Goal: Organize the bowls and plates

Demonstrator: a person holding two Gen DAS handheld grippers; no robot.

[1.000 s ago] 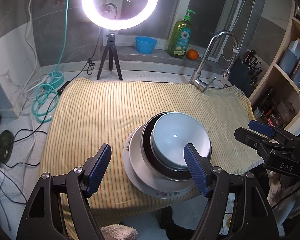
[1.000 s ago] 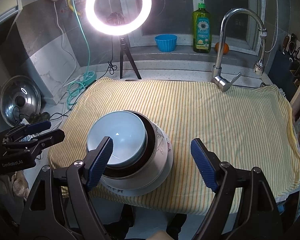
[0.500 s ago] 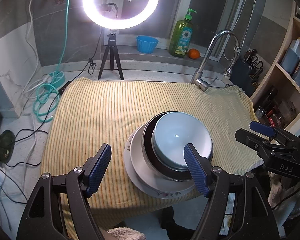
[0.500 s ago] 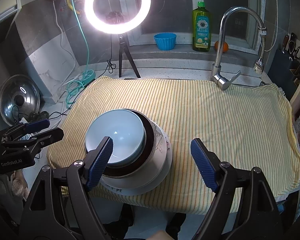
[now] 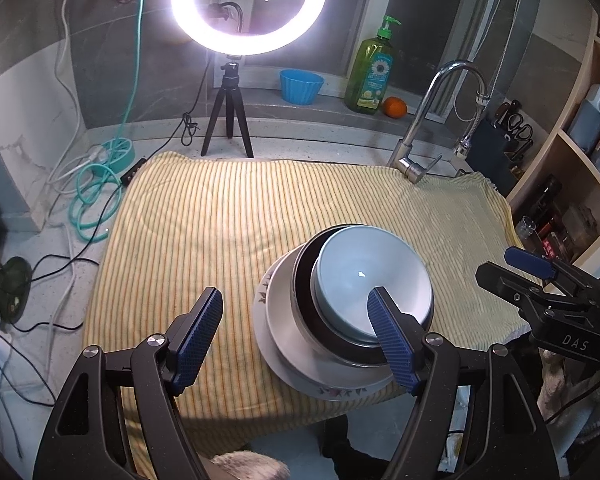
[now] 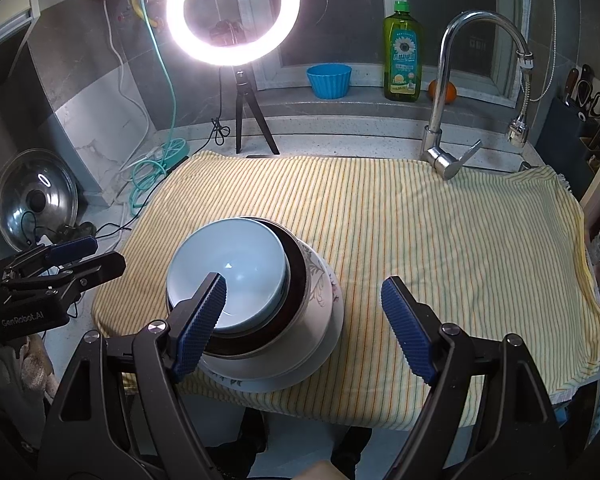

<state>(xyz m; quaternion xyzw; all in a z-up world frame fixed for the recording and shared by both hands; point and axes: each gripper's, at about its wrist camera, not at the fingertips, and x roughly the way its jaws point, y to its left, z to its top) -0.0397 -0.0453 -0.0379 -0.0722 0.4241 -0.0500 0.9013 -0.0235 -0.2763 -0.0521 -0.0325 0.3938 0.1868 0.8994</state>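
Note:
A stack stands near the front edge of the striped yellow cloth (image 5: 220,220). A pale blue bowl (image 5: 374,276) sits inside a dark-lined bowl (image 5: 306,280), on a white flowered plate (image 5: 276,344). The stack also shows in the right wrist view, with the blue bowl (image 6: 236,264) on top and the plate (image 6: 334,322) beneath. My left gripper (image 5: 296,338) is open and empty, held just in front of the stack. My right gripper (image 6: 304,320) is open and empty, with its left finger over the bowl's rim in the picture.
A ring light on a tripod (image 5: 230,120), a blue cup (image 5: 301,86), a green soap bottle (image 5: 374,76) and an orange (image 5: 395,107) stand behind the cloth. A tap (image 6: 444,136) rises at the back right. Shelves (image 5: 580,152) are at right; a pot lid (image 6: 36,200) and cables at left.
Both grippers have drawn back and risen very slightly, so the stack sits a little lower in each view. The stack has not moved. Both stay open.

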